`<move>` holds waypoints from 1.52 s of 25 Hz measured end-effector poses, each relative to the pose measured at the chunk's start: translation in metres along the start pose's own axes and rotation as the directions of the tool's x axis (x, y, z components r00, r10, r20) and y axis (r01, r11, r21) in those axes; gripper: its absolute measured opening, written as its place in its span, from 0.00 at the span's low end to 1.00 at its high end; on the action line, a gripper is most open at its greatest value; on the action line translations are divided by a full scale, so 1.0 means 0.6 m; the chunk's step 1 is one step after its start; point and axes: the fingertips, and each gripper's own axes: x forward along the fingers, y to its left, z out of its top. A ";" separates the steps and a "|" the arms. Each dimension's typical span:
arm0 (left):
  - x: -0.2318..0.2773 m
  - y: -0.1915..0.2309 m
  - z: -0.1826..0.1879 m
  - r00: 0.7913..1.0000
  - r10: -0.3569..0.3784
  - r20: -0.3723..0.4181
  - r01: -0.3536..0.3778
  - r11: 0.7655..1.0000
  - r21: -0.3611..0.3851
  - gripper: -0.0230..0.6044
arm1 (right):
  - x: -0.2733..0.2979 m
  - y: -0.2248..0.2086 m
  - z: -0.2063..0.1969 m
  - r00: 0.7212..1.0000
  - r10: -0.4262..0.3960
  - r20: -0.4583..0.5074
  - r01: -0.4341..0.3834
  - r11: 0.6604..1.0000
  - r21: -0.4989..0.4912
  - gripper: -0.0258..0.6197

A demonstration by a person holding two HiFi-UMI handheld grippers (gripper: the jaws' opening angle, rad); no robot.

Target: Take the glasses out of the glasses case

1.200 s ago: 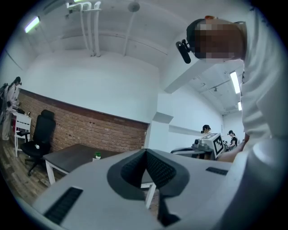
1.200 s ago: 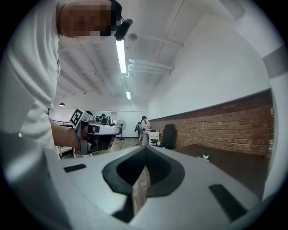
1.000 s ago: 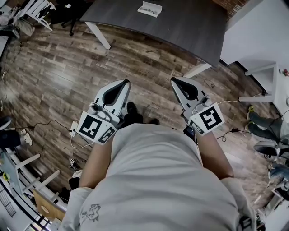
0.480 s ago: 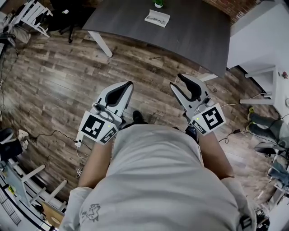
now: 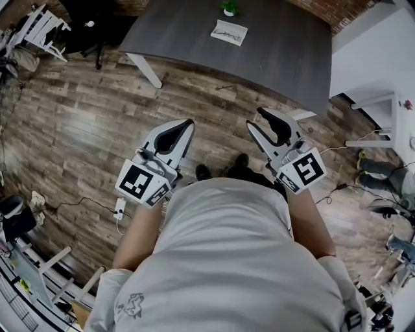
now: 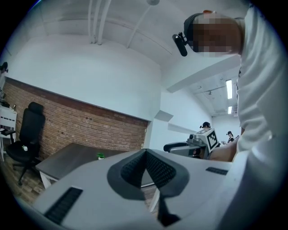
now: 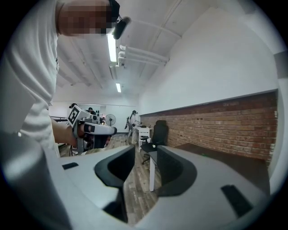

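Observation:
A pale flat glasses case (image 5: 229, 32) lies far ahead on the dark grey table (image 5: 279, 52), with a thin dark glasses outline on it. Both grippers hover over the wood floor, well short of the table. My left gripper (image 5: 187, 123) is shut and empty; in the left gripper view its pads (image 6: 155, 168) meet. My right gripper (image 5: 255, 118) has its jaws opening, and the right gripper view shows a clear gap at its tips (image 7: 146, 155) with nothing between them. Each gripper view also shows the other gripper: the right one (image 6: 193, 144) and the left one (image 7: 92, 130).
A small green plant (image 5: 228, 8) stands on the table behind the case. A black office chair (image 6: 27, 139) sits by the brick wall. A white table (image 5: 376, 58) is at the right, a white chair (image 5: 39, 26) at upper left. Cables (image 5: 84, 201) run over the floor.
The table and case have slid nearer in the head view as both grippers moved towards them. The right jaws have gone from shut to open. The left jaws stayed shut.

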 end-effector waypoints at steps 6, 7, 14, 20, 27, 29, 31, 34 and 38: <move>0.045 0.017 0.004 1.000 0.019 -0.002 -0.019 1.000 0.002 0.05 | 0.013 -0.060 -0.009 1.000 0.009 -0.004 -0.009 1.000 0.009 0.28; 0.056 0.022 0.005 1.000 0.026 -0.002 -0.026 1.000 0.005 0.05 | 0.018 -0.076 -0.009 1.000 0.013 -0.002 -0.013 1.000 0.009 0.28; 0.142 0.081 0.010 0.994 0.112 -0.005 -0.112 0.994 0.002 0.05 | 0.078 -0.196 -0.009 0.996 0.086 0.009 -0.086 0.996 0.004 0.28; 0.259 0.127 0.024 0.985 0.171 -0.005 -0.171 0.985 0.023 0.05 | 0.120 -0.322 -0.001 0.988 0.152 0.001 -0.152 0.988 -0.014 0.28; 0.367 0.161 0.042 0.975 0.222 0.006 -0.222 0.975 0.012 0.05 | 0.129 -0.437 -0.002 0.980 0.200 0.001 -0.200 0.980 -0.013 0.27; 0.393 0.166 0.043 0.974 0.227 0.000 -0.227 0.974 0.011 0.05 | 0.128 -0.462 -0.006 0.978 0.210 0.001 -0.210 0.978 -0.008 0.27; 0.418 0.168 0.038 0.974 0.226 -0.014 -0.226 0.974 0.007 0.05 | 0.127 -0.486 -0.012 0.977 0.214 0.000 -0.214 0.977 -0.001 0.27; 0.449 0.172 0.029 0.975 0.220 -0.036 -0.220 0.975 -0.009 0.05 | 0.128 -0.513 -0.021 0.976 0.219 -0.001 -0.219 0.976 0.015 0.27; 0.475 0.173 0.029 0.975 0.215 -0.051 -0.214 0.977 0.010 0.05 | 0.139 -0.533 -0.035 0.972 0.233 -0.009 -0.233 0.972 0.033 0.27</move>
